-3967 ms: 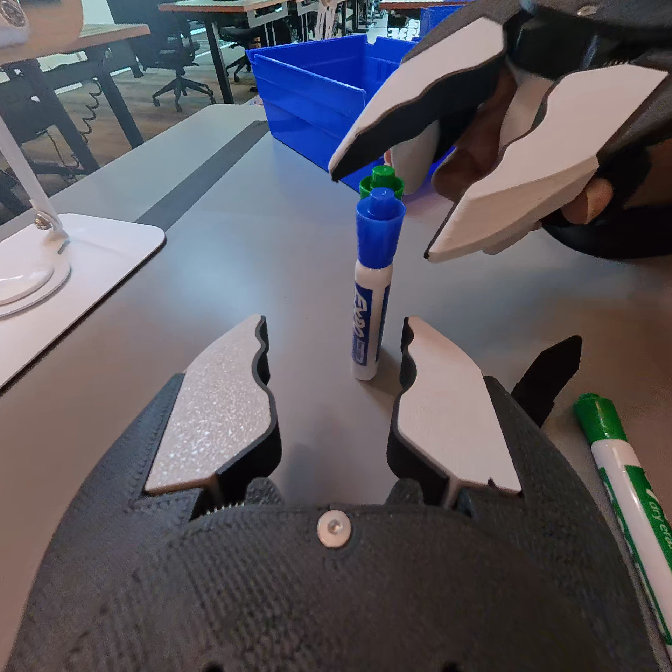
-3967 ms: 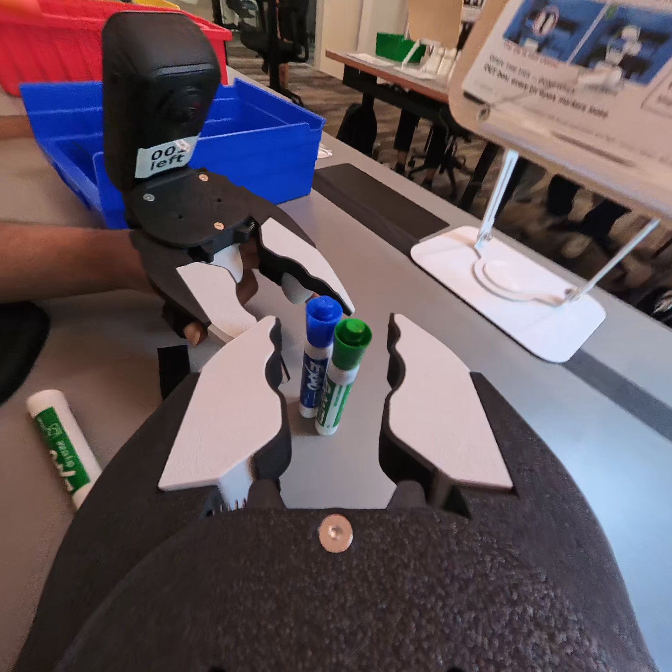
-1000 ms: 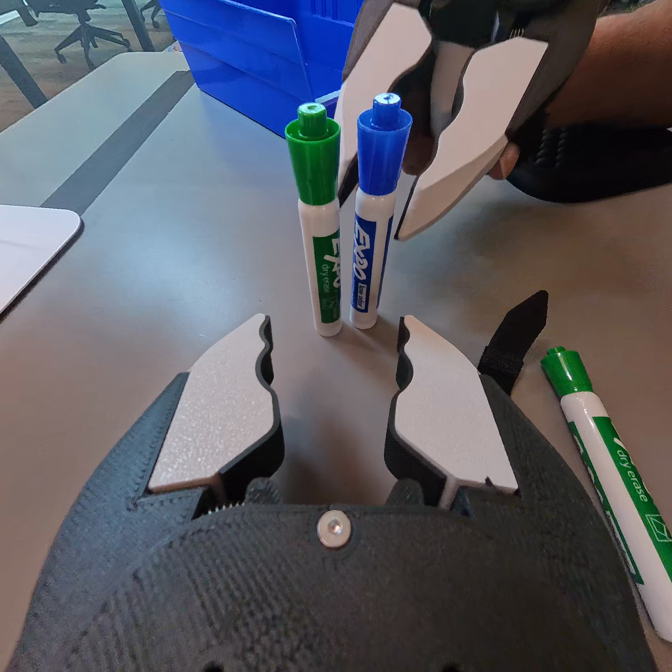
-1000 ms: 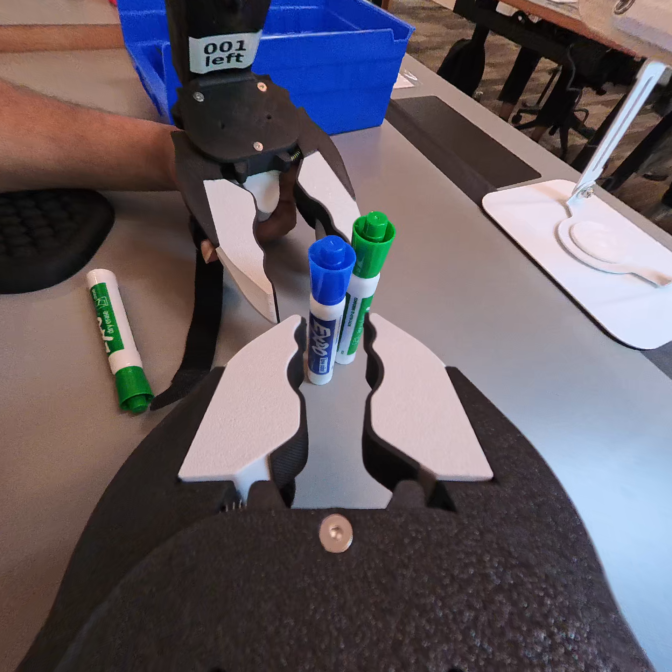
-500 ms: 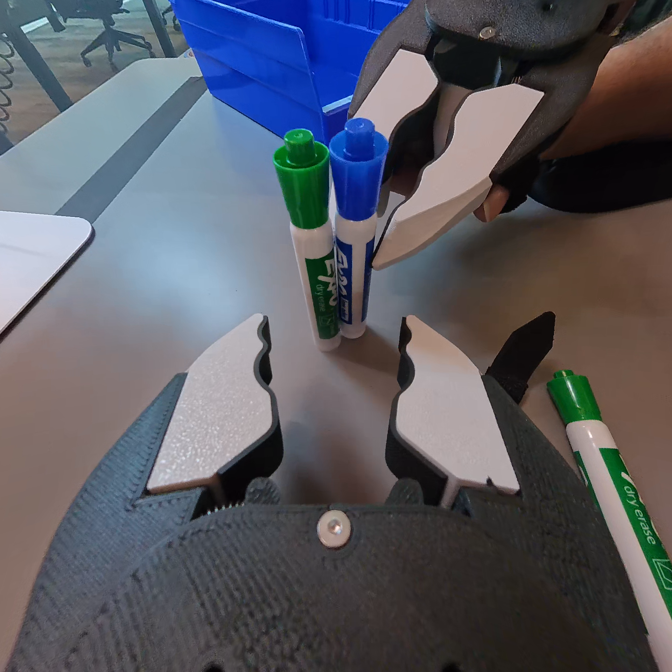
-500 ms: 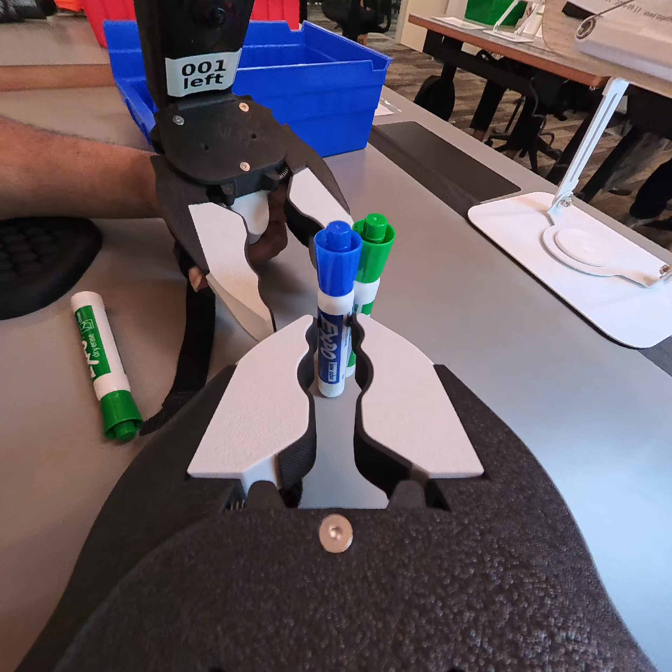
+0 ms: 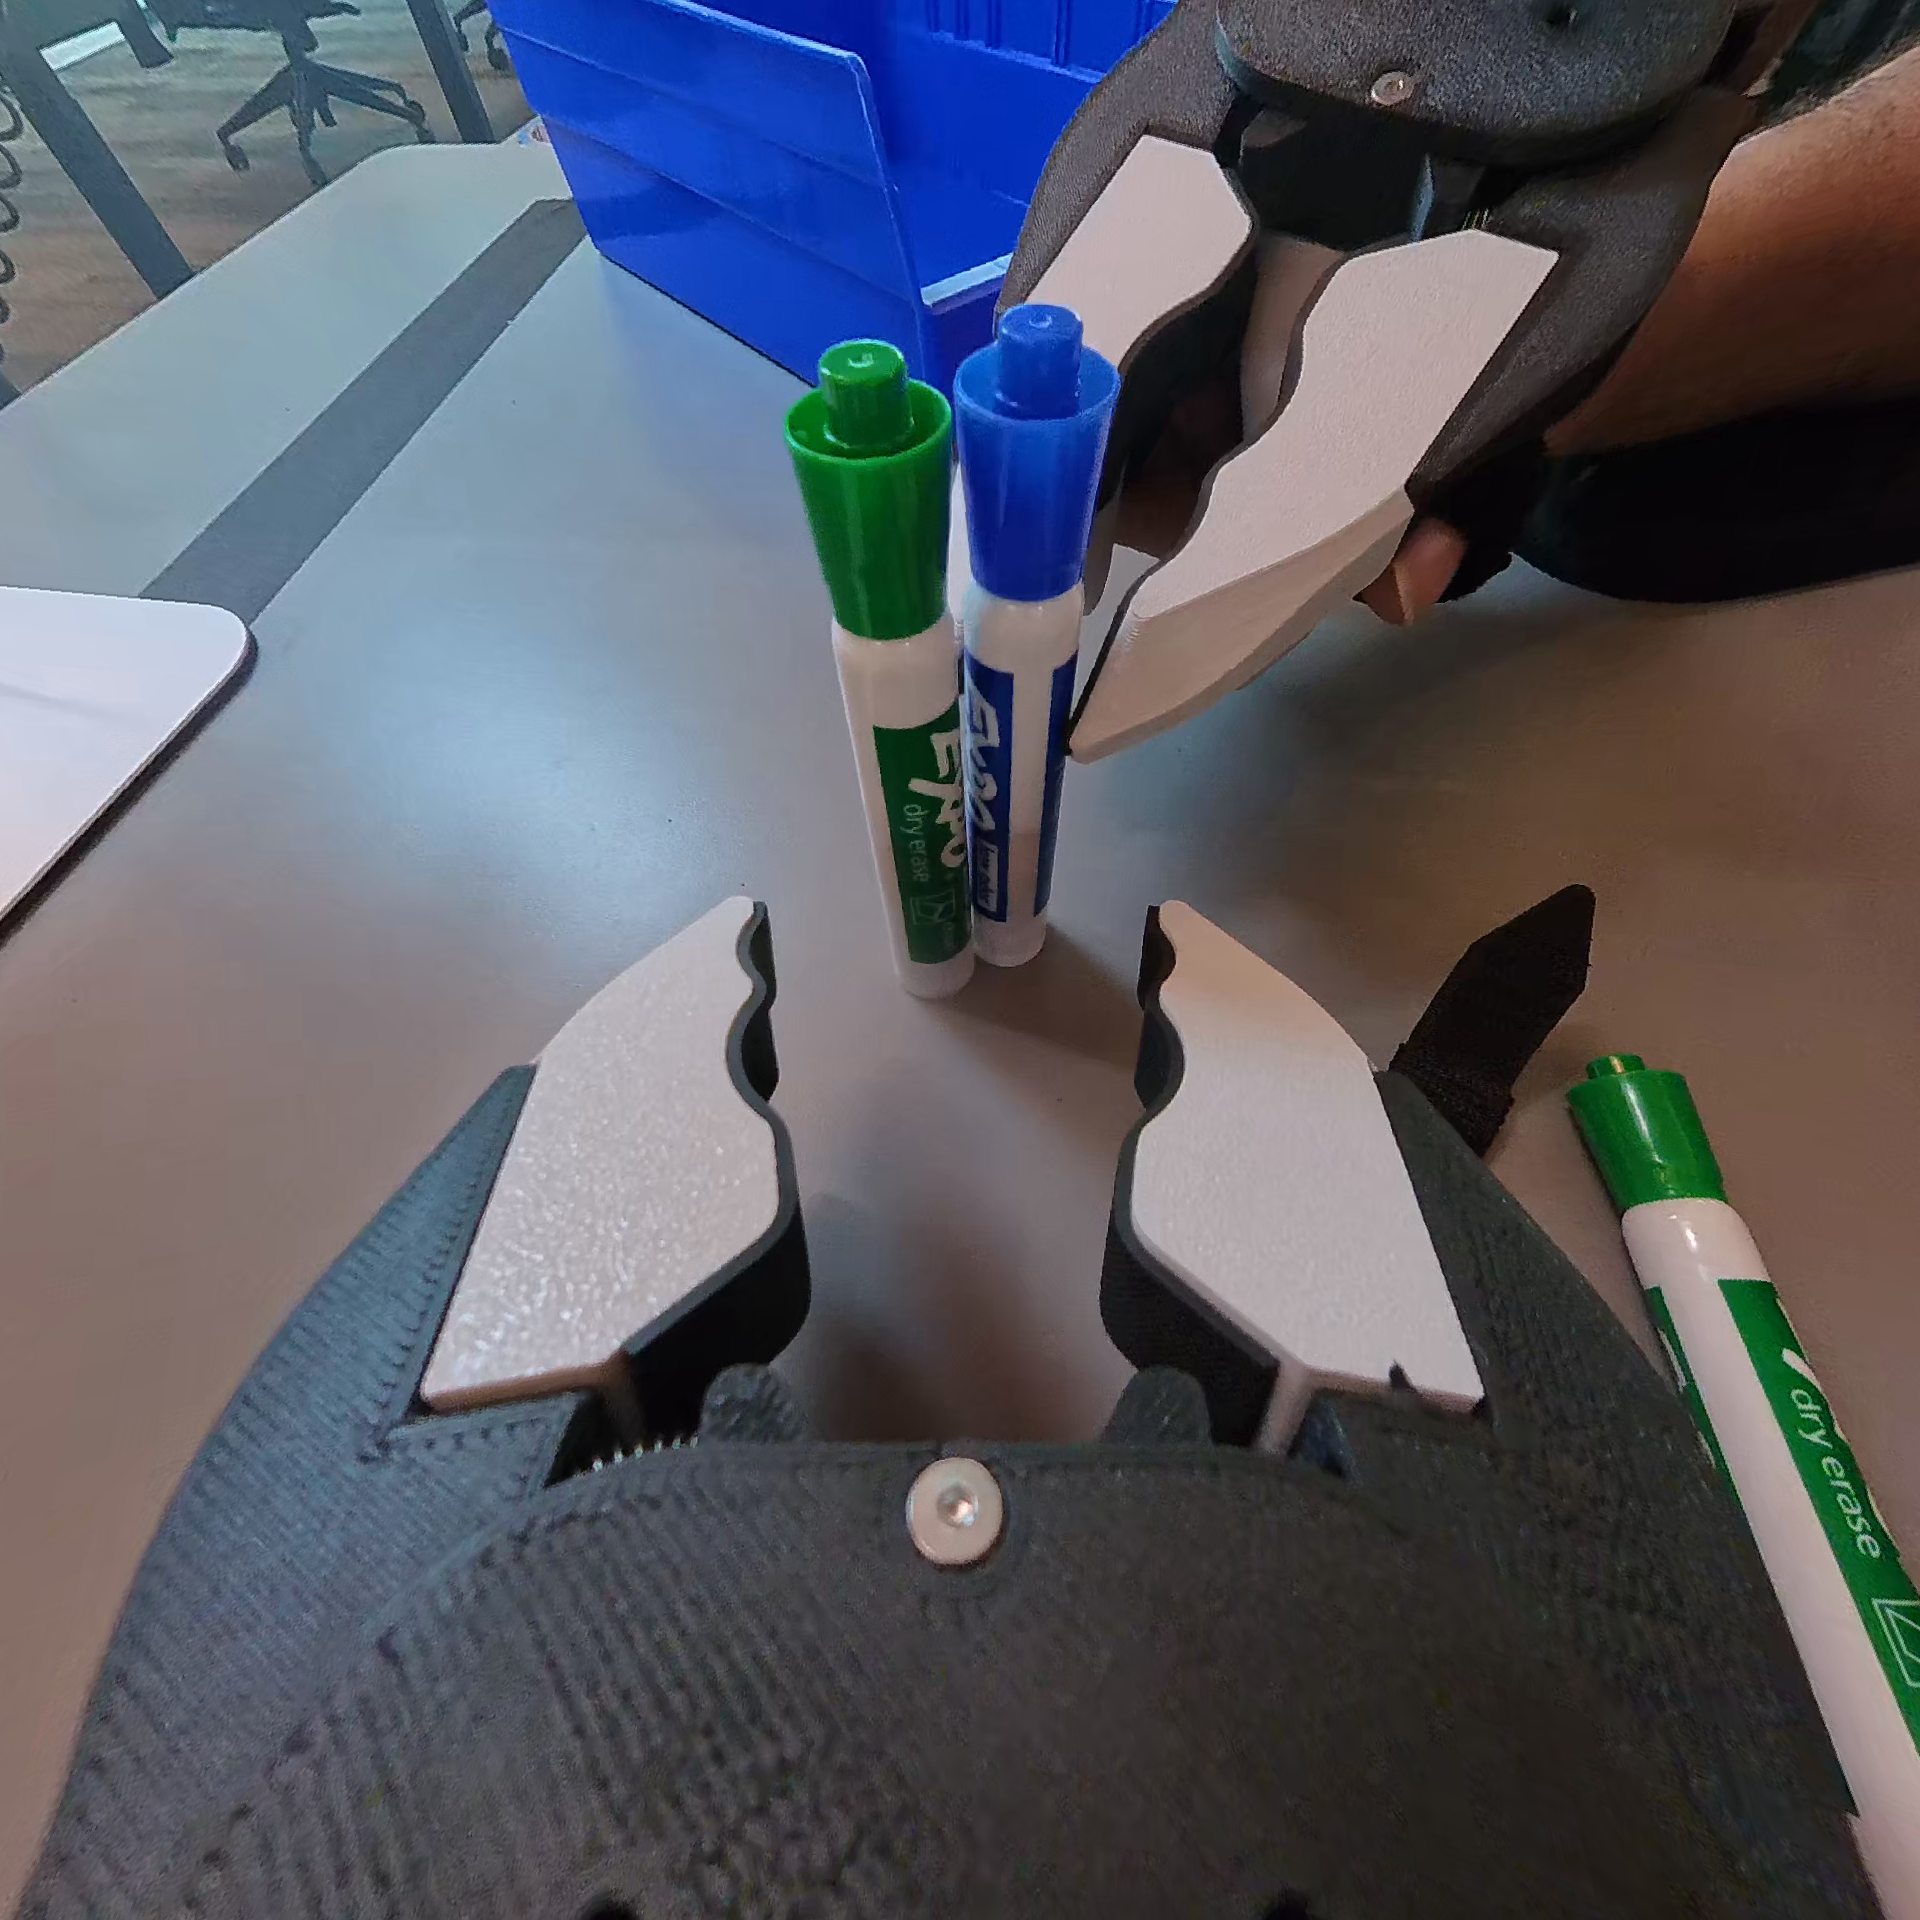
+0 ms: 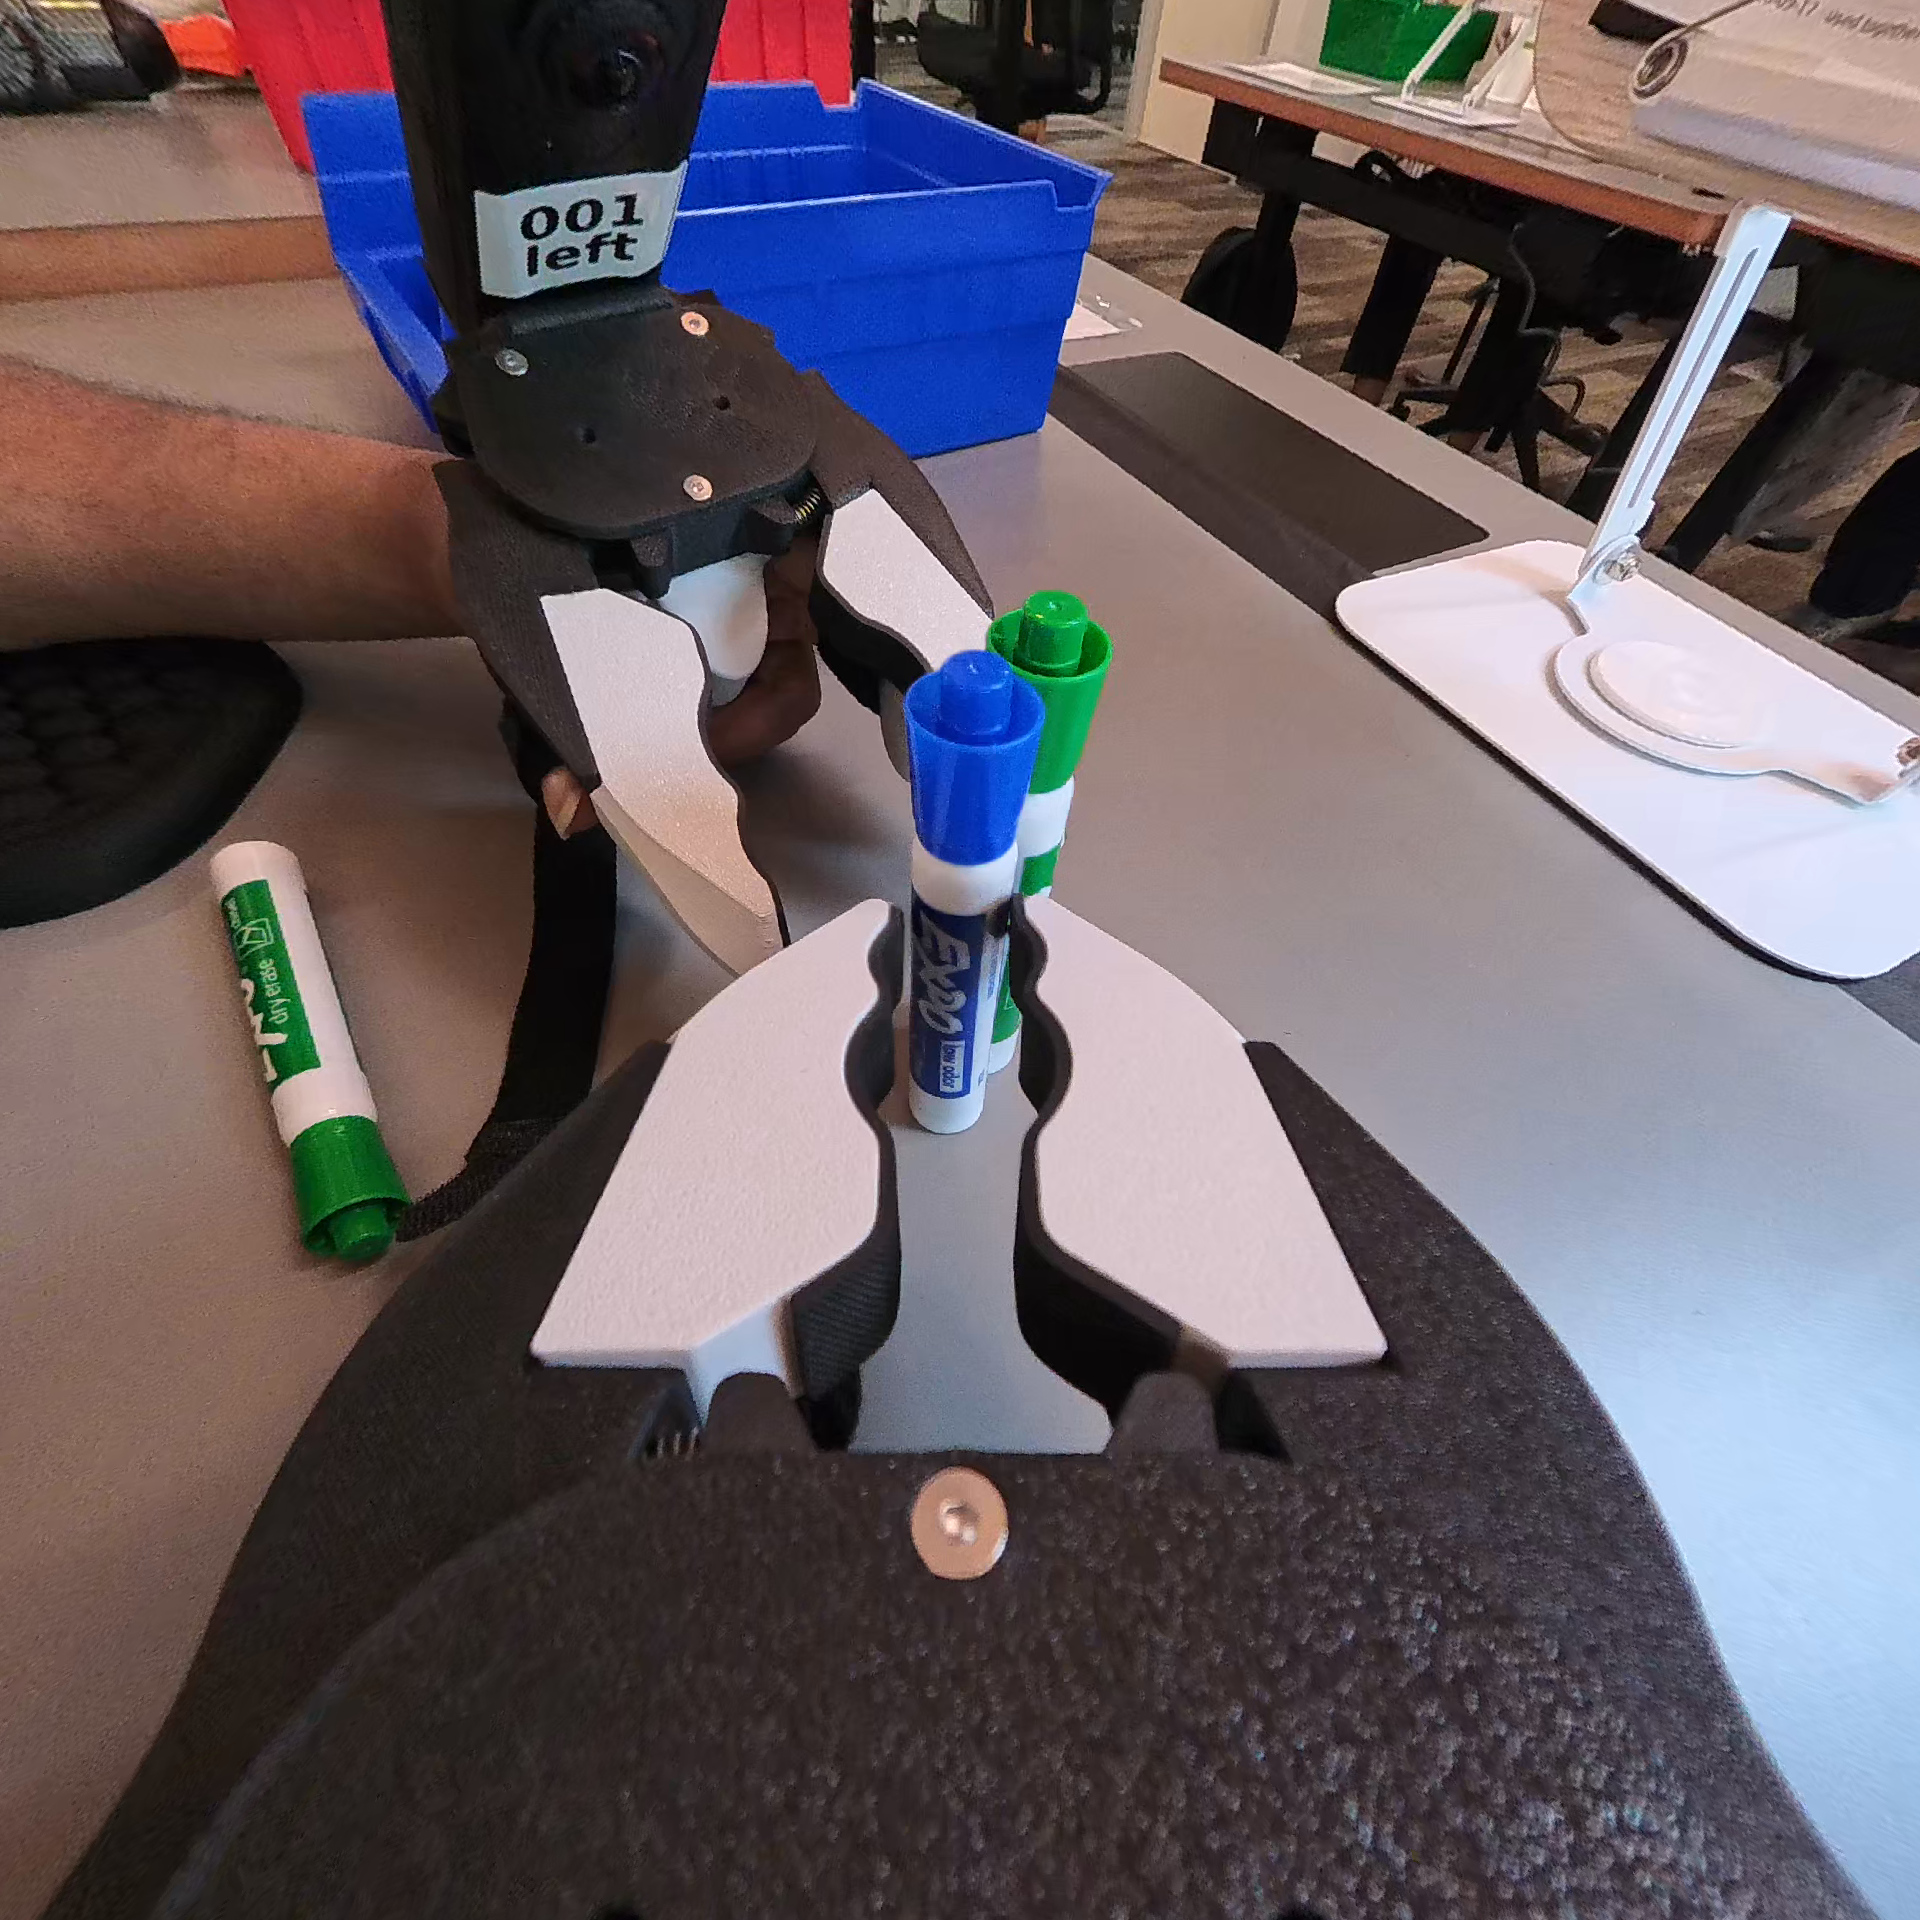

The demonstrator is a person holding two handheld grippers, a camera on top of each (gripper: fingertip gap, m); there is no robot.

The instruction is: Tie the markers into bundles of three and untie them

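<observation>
A blue marker (image 7: pixel 1013 644) and a green marker (image 7: pixel 894 675) stand upright side by side, touching, on the grey table. My right gripper (image 8: pixel 956 925) is closed around their lower barrels, blue marker (image 8: pixel 951 935) in front and green marker (image 8: pixel 1049 727) behind. It reaches in from the upper right in the left wrist view (image 7: pixel 1101 665). My left gripper (image 7: pixel 956 920) is open and empty, just short of the markers, and shows opposite in the right wrist view (image 8: pixel 842 821). A second green marker (image 7: pixel 1766 1403) lies flat beside a black strap (image 7: pixel 1496 1008).
A blue bin (image 8: pixel 883 260) stands behind the markers, with a red bin (image 8: pixel 312 62) farther back. A white stand base (image 8: pixel 1662 748) lies to one side. A black pad (image 8: pixel 104 758) and a person's forearm (image 8: pixel 208 520) are by the left gripper. My two grippers' fingertips are within a few centimetres of each other.
My right gripper's fingers have narrowed from wide apart to closed around the two upright markers, which now stand pressed together. My left gripper stays open in front of them.
</observation>
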